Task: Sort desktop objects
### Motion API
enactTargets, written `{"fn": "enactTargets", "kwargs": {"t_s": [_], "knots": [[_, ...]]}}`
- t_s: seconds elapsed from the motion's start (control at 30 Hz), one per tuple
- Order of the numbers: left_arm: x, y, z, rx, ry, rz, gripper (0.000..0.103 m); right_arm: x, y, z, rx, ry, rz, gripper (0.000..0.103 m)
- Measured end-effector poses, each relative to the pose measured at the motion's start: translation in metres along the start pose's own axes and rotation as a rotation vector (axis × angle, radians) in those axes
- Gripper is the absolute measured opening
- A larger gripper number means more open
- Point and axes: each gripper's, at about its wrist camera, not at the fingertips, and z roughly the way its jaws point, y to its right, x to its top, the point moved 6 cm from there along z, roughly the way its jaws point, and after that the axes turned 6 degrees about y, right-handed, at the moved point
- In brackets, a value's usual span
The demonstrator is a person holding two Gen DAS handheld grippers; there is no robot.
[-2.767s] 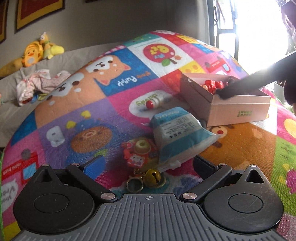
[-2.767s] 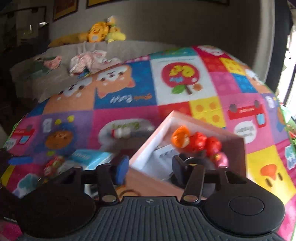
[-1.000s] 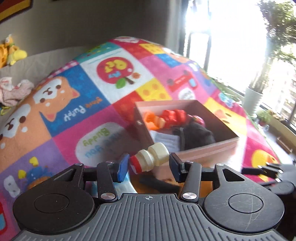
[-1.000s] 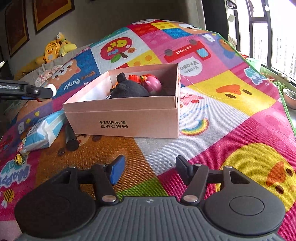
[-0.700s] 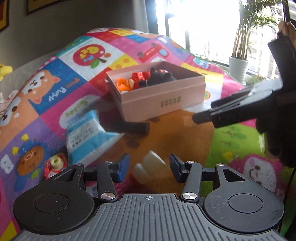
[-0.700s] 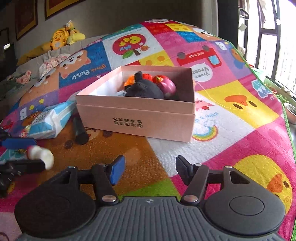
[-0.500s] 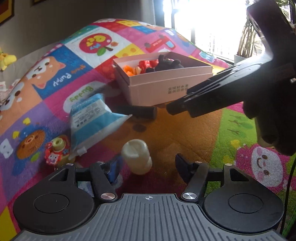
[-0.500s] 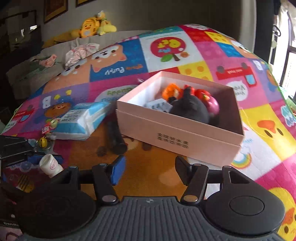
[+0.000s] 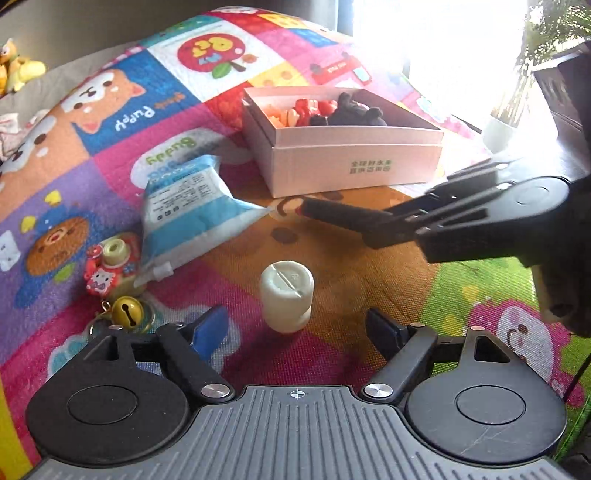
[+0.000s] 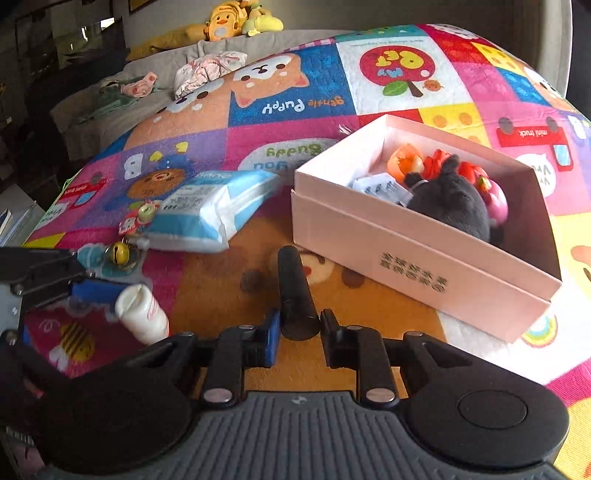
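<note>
L wrist view, left to right: yellow bell keyring (image 9: 127,311) at 9 o'clock low on the play mat (image 9: 369,266), red cat charm (image 9: 107,269) just above it, touching the blue-white pouch (image 9: 184,206) that lies toward 11. White bottle (image 9: 287,295) stands inverted, base up, at centre, between the left tongs (image 9: 295,328); pads clear of it both sides, tongs spread and widening, pinching nothing. Pink box (image 9: 354,162) at 1 o'clock, w/ red toys and a dark plush (image 9: 354,110) inside. Right tongs come in from 3 o'clock, tips on a black cylinder (image 9: 332,212) lying on the mat in front of the box.

R wrist view, left to right: left tongs (image 10: 96,291) at 9 o'clock, blue pad beside the white bottle (image 10: 142,314), not gripping it. Bell keyring (image 10: 118,253) and pouch (image 10: 207,206) toward 10–11. Black cylinder (image 10: 295,291) at centre, lying on the mat, near end between the right tongs (image 10: 297,332); both pads press on it, pinching the cylinder. Pink box (image 10: 424,258) at 2 o'clock, near the cylinder's far end; whether they touch, can't tell. Inside: white packet, orange toy, red toys, dark plush (image 10: 450,199), pink ball. Far back at 12: grey sofa w/ a yellow plush toy (image 10: 229,22).
</note>
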Motion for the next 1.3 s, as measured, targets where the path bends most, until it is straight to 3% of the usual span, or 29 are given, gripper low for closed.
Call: {"fn": "enactTargets", "kwargs": {"t_s": [0.1,0.17,0.23,0.33,0.47,0.53,0.73,0.9,1.1,1.27,1.3], "knots": [[0.002,0.004,-0.001,-0.020,-0.025,0.003,0.087,-0.016,0.014,-0.018,-0.039,-0.003,-0.036,0.023],[0.001,0.007,-0.002,-0.027,-0.034,0.015,0.087,-0.025,0.023,-0.027,-0.123,0.022,-0.079,0.026],[0.000,0.008,-0.003,-0.028,-0.034,0.022,0.088,-0.031,0.033,-0.033,-0.228,0.048,-0.116,0.041],[-0.002,0.006,-0.006,-0.039,-0.021,0.011,0.090,-0.035,0.048,-0.039,-0.339,0.069,-0.104,0.053],[-0.004,0.009,-0.012,-0.076,0.017,0.020,0.095,-0.037,0.056,-0.045,-0.360,0.077,-0.006,0.068],[-0.005,0.013,-0.015,-0.090,0.049,0.049,0.095,-0.037,0.054,-0.048,-0.361,0.093,0.031,0.083],[-0.007,0.008,-0.015,0.004,0.094,0.095,0.097,-0.037,0.040,-0.047,-0.325,0.080,0.120,0.092],[-0.005,-0.019,-0.011,0.105,0.083,0.026,0.098,-0.016,0.034,-0.028,-0.335,0.085,0.194,0.099],[-0.005,-0.030,-0.008,0.161,0.078,-0.049,0.100,0.002,0.046,0.015,-0.403,0.052,0.443,0.100],[-0.008,-0.029,-0.007,0.148,0.060,-0.061,0.100,0.007,0.035,0.040,-0.478,0.063,0.357,0.097],[-0.009,-0.028,-0.006,0.145,0.061,-0.061,0.100,0.008,0.035,0.041,-0.470,0.067,0.358,0.090]]}}
